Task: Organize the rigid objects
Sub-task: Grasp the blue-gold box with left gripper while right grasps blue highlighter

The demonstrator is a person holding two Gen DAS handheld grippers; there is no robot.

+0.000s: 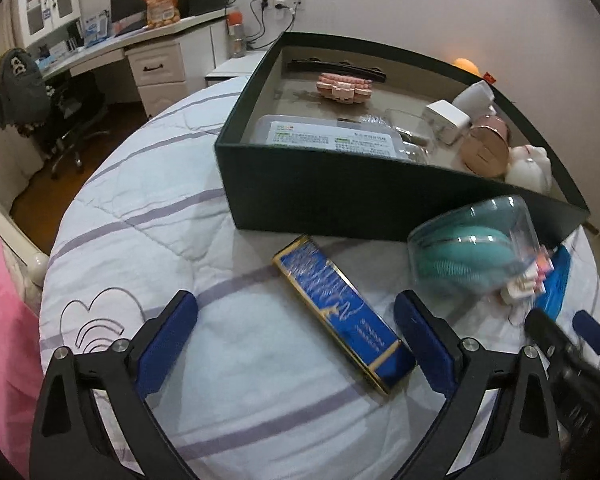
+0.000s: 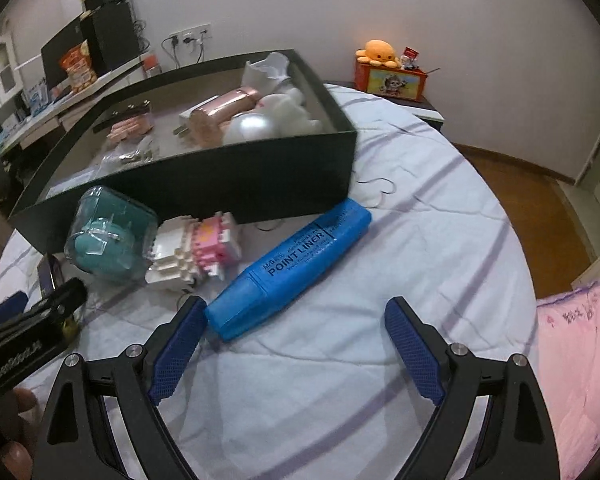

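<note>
The left gripper [image 1: 296, 330] hangs spread over the bed [image 1: 148, 208], a blue gold-edged box [image 1: 342, 312] lying between its fingers. The right gripper [image 2: 296, 332] is spread too, its left finger just beside a blue marker-shaped case [image 2: 290, 270]. Beyond lie a clear teal container [image 2: 110, 236], a pink-and-white block toy [image 2: 202, 250] and the dark storage box [image 2: 204, 184].

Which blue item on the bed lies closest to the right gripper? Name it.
The blue Point Liner marker: its capped end nearly touches the right gripper. The blue box with gold edging lies farther off, in front of the left gripper.
</note>
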